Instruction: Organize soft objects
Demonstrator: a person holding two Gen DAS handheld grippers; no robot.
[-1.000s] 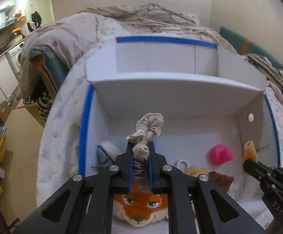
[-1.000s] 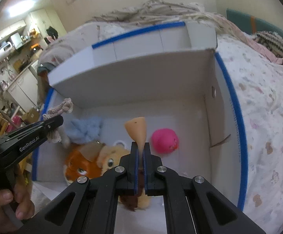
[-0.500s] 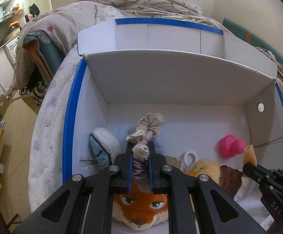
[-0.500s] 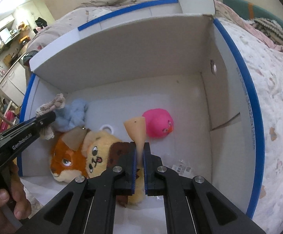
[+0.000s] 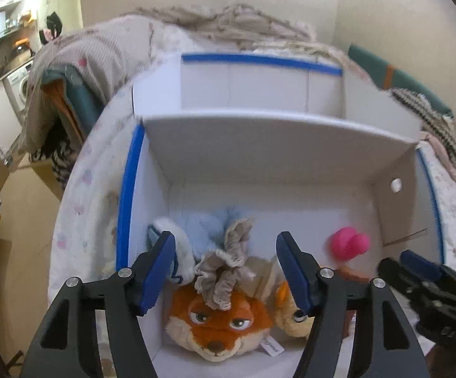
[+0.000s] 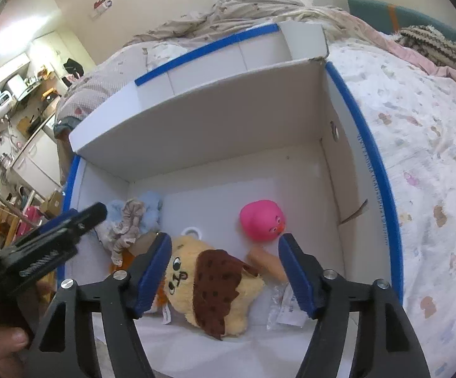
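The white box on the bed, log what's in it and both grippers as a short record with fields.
container: white box with blue-taped edges, on a bed
contents: fox plush, yellow dog plush, pink rubber duck, blue fluffy toy, beige scrunchie, tan cone
scrunchie position: on the fox plush's head
left gripper: jaws opening, pressing on nothing
right gripper: jaws opening, above the dog plush

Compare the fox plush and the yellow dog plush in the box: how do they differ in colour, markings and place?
The fox plush is orange with a pale muzzle; the dog plush is yellow with a brown spotted ear. A beige scrunchie rests on the fox's head; nothing lies on the dog. The fox lies nearer the box's left wall, the dog nearer the middle. Both lie on the box floor, touching each other.
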